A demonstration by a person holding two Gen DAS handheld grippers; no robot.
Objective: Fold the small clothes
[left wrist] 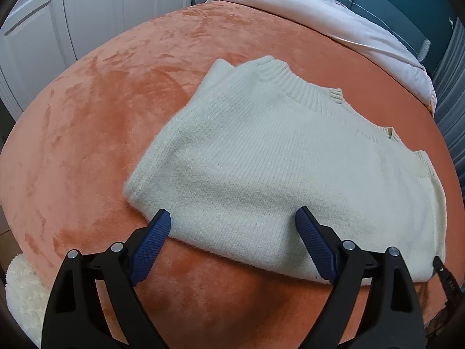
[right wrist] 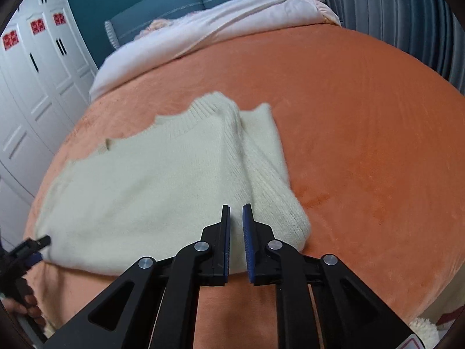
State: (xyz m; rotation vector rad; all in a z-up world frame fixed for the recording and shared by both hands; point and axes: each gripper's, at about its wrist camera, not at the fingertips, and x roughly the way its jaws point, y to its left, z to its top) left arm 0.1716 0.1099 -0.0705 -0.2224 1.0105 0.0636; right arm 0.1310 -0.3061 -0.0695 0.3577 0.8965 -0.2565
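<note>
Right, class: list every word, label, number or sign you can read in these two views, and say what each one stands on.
No text can be read.
Red square stickers on the white wardrobe doors: pattern or characters too blurred to read.
Label corner on the right gripper's black frame: cut off, unreadable.
Cream knitted sweater, orange plush blanket: no print visible.

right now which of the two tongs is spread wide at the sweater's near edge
The left tongs: blue pads far apart over the cream sweater hem. The right tongs show only a narrow gap.
</note>
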